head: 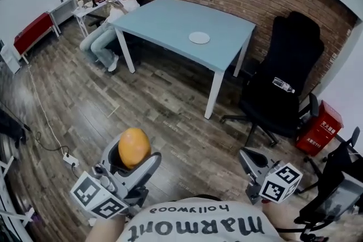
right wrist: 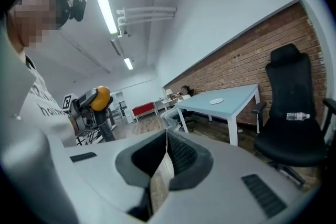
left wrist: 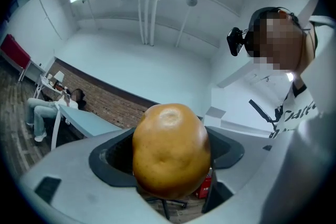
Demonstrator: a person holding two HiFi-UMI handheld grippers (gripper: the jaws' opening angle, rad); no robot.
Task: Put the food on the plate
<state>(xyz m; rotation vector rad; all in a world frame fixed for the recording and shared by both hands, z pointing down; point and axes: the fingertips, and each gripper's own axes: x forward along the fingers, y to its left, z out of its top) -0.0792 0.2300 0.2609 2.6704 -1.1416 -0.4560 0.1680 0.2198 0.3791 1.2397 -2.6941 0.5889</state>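
Observation:
An orange-brown potato-like food (head: pixel 134 147) sits clamped between the jaws of my left gripper (head: pixel 131 157), low in the head view; in the left gripper view the food (left wrist: pixel 170 150) fills the centre. The white plate (head: pixel 199 37) lies far off on the light blue table (head: pixel 170 22). My right gripper (head: pixel 249 162) is at the lower right, jaws together with nothing between them (right wrist: pixel 166 152). From the right gripper view the plate (right wrist: pixel 216 101) and the held food (right wrist: pixel 100 98) are small and distant.
A black office chair (head: pixel 283 79) stands right of the table, a red box (head: pixel 319 128) beside it. A person sits at the table's far left corner (head: pixel 116 14). A cable and power strip (head: pixel 71 160) lie on the wooden floor at left.

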